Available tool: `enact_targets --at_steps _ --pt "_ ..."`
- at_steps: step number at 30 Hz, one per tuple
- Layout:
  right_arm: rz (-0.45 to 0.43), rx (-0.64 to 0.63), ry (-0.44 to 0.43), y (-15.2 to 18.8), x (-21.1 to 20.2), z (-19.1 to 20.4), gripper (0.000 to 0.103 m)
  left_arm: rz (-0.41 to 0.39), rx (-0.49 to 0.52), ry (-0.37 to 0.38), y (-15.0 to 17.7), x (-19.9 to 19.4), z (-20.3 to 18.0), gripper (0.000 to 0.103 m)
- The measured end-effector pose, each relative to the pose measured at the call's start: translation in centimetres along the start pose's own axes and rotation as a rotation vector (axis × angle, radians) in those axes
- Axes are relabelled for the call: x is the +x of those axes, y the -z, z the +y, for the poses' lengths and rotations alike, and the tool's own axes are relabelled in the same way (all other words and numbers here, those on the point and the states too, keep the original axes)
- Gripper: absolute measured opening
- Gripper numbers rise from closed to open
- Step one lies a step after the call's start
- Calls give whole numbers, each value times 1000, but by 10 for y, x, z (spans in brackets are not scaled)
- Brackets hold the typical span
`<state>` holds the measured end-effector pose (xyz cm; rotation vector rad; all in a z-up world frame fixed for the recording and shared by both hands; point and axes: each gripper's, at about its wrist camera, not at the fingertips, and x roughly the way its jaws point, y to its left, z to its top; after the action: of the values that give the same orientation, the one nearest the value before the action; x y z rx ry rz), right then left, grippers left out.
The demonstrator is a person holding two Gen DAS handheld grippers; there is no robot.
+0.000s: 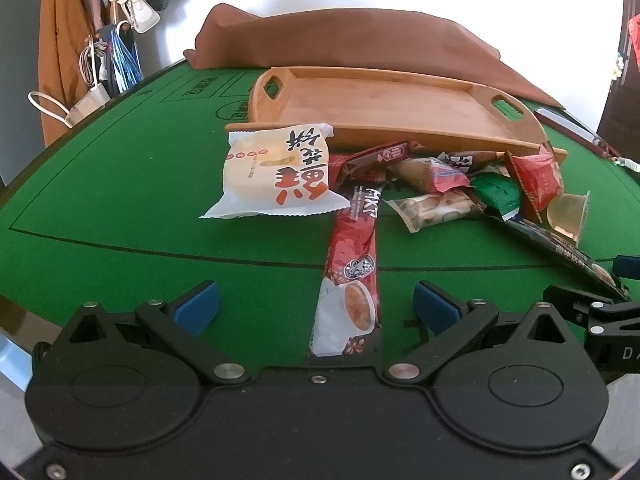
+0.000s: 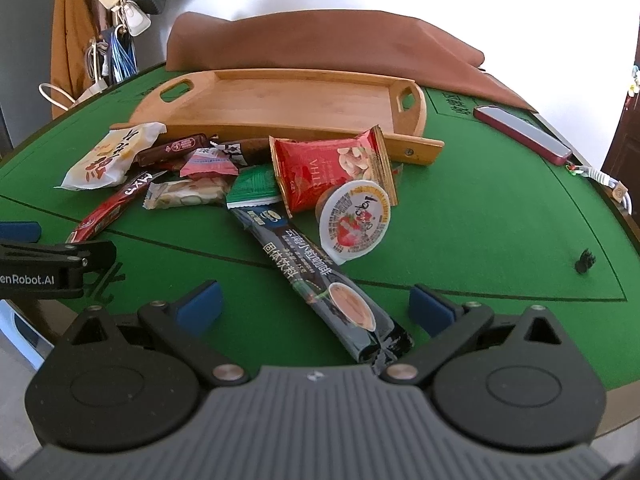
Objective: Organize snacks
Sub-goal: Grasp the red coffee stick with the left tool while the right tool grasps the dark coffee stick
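We hold both grippers low over the green table, level and side by side, each looking forward at the snack pile. Our left gripper has its blue pads spread wide and grips nothing; the near end of the red coffee stick lies between them on the felt, not touched. This stick runs lengthwise away from us, its far end tucked under the white pastry packet.

Our right gripper is likewise spread, nothing clamped. The dark coffee stick lies between its pads, its long axis slanting from near right to far left, with the far end reaching the green sachet.

The rest of the pile sits just in front of the wooden tray, against its near rim: a red nut packet propped up, with a jelly cup tilted on its side against it, foil lid facing us; a clear cracker packet; a pink wrapped sweet; a brown bar. The tray lies crosswise, handles at left and right, with nothing inside it.

Behind the tray lies a brown cloth. A phone rests far right, well apart from the pile.
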<state>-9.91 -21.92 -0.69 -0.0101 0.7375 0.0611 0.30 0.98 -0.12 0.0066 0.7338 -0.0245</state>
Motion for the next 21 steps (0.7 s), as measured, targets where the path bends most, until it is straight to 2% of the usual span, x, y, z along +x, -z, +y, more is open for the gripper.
enact_targets --at_steps 6,11,14,16,21 --pt "-17 -1 -7 2 1 3 103 -8 -1 0 1 0 0 103" --pt "-30 -31 -38 1 1 7 97 -24 10 13 2 -4 0 91" --pt "-40 -52 -56 -1 -1 11 88 -32 9 13 1 -6 0 78" --pt "-52 -67 -64 -1 -2 14 75 -32 9 15 -1 -8 0 67" --pt "-71 -108 -77 -2 -4 22 56 -21 15 27 -6 -8 -2 51"
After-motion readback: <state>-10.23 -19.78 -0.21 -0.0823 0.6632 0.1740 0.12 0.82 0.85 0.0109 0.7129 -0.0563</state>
